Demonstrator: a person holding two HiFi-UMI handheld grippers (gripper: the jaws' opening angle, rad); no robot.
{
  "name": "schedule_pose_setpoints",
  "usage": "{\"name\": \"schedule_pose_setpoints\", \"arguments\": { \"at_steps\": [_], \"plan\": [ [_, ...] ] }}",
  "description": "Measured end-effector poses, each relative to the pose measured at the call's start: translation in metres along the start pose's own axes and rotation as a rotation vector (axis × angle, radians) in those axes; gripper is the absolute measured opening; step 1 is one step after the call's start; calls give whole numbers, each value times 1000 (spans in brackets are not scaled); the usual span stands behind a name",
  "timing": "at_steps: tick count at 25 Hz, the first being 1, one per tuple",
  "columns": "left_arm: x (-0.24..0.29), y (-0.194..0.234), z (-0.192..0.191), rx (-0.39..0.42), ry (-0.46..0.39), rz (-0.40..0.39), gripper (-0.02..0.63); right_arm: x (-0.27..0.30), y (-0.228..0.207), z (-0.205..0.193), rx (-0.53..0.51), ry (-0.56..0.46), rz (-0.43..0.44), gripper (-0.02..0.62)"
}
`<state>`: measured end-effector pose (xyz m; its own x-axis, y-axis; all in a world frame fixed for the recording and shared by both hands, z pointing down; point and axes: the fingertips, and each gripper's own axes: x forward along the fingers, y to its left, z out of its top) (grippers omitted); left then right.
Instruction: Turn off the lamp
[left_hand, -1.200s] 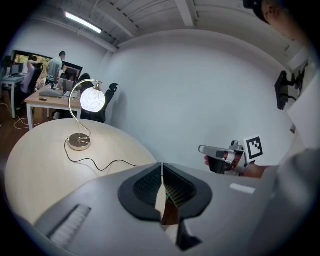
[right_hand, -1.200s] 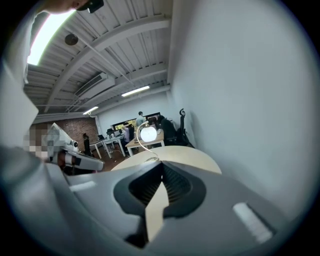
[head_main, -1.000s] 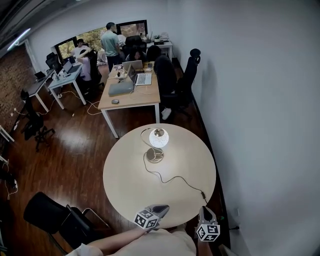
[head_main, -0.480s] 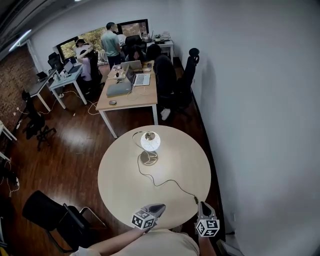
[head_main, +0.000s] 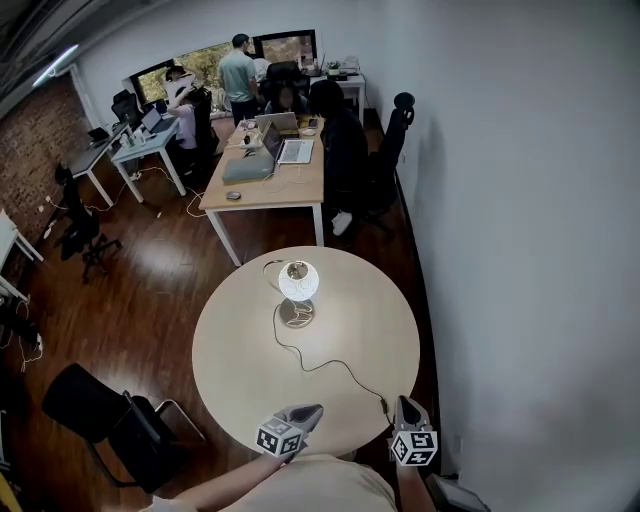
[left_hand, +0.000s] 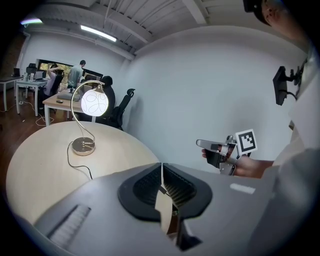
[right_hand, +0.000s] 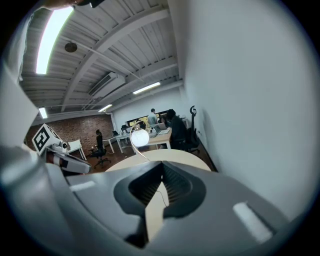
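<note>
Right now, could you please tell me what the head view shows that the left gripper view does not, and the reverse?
Only the head view: the lamp cord's whole run to the round table's near edge, and a black chair left of that table. Only the left gripper view: the left gripper's jaws closed together, and a ceiling strip light. Both: the lit globe lamp, the right gripper and the wooden desk behind the lamp.
</note>
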<state>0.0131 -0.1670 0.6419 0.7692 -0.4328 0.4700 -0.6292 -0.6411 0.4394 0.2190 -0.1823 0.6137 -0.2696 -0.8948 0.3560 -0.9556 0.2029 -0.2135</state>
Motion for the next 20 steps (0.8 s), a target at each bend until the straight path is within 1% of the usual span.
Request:
{"name": "schedule_pose_setpoints", "arguments": {
  "at_steps": [9, 20],
  "plan": [
    [13, -5, 0, -27, -4, 55, 0, 12, -27, -5, -5, 30, 38, 0],
    [18, -12, -12, -51, 1, 114, 0, 23, -50, -23, -25, 79, 77, 0]
  ]
}}
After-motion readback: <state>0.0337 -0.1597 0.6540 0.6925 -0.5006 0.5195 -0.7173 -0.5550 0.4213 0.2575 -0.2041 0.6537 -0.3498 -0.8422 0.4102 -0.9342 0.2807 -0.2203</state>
